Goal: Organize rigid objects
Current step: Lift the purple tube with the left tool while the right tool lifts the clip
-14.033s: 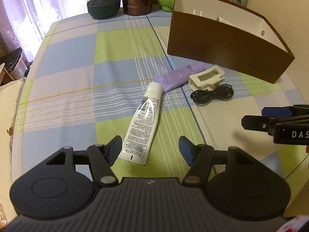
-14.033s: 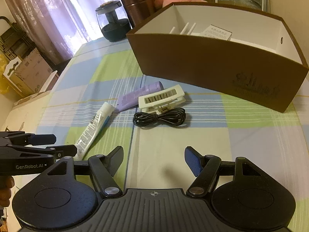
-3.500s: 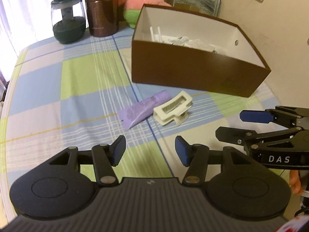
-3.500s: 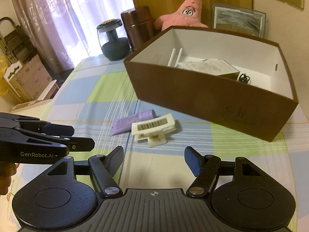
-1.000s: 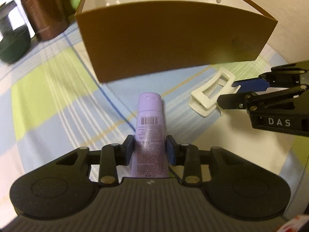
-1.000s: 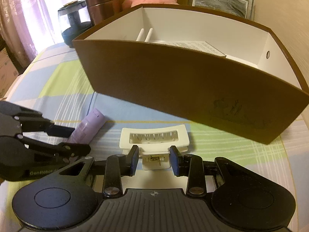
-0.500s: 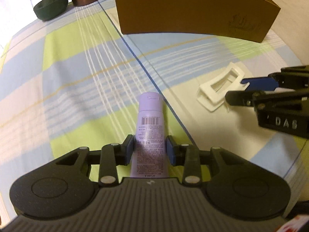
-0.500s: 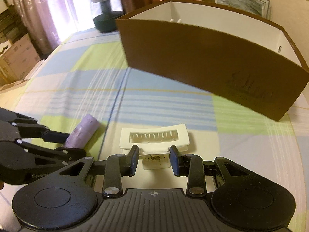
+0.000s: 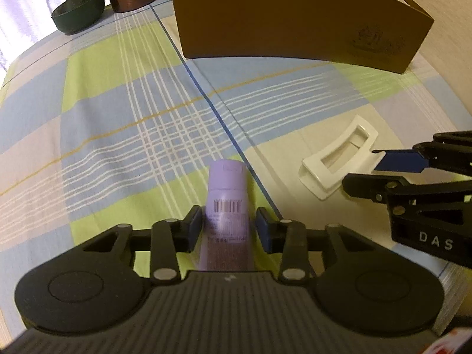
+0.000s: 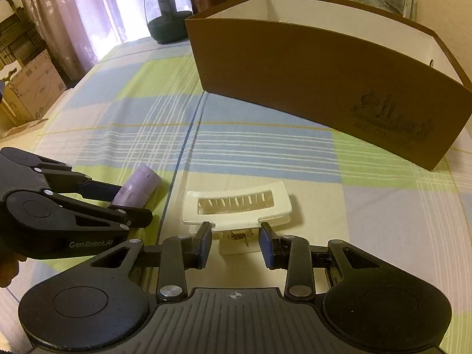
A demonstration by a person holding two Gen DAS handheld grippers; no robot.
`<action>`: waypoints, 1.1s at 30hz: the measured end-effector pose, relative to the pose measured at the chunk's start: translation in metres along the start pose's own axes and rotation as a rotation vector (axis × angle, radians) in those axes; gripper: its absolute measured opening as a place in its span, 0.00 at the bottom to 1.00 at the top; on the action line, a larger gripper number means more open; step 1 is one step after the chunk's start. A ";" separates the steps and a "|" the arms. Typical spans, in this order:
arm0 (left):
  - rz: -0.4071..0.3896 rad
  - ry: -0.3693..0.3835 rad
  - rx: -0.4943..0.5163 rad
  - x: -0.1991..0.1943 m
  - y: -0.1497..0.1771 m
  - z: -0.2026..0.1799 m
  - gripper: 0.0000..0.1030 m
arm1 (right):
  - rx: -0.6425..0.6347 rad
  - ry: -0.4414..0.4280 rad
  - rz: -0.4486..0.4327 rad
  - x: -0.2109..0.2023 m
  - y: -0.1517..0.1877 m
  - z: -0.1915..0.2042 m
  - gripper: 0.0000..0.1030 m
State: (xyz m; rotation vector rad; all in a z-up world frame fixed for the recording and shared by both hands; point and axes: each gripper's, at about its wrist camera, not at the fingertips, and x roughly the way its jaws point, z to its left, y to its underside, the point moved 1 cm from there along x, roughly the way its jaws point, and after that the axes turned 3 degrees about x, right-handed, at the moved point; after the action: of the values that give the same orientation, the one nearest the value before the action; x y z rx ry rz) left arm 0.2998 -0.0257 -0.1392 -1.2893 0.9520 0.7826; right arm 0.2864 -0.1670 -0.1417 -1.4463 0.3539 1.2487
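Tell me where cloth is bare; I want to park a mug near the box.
Bare cloth lies between the brown box and the white hair clip, and left toward the glass jar. It is crowded near the front: the left tool around the purple tube, the right tool at the clip.

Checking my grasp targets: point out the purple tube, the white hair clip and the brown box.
purple tube (image 9: 225, 203), left wrist view, barcode label.
white hair clip (image 10: 236, 216), right wrist view, front edge.
brown box (image 10: 309, 88), right wrist view, front wall.
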 end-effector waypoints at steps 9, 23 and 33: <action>-0.007 -0.013 -0.001 0.000 0.001 -0.001 0.28 | -0.006 0.011 -0.007 -0.001 0.000 0.000 0.31; -0.001 -0.014 0.001 -0.001 0.001 -0.002 0.27 | -0.051 0.010 -0.033 -0.006 -0.002 0.001 0.30; -0.037 -0.007 0.016 -0.020 -0.005 -0.007 0.27 | -0.057 0.011 -0.061 -0.017 -0.007 0.000 0.30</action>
State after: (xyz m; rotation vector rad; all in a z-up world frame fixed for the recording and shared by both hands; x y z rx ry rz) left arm 0.2948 -0.0330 -0.1197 -1.2859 0.9247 0.7493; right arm 0.2845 -0.1717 -0.1239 -1.5024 0.2810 1.2108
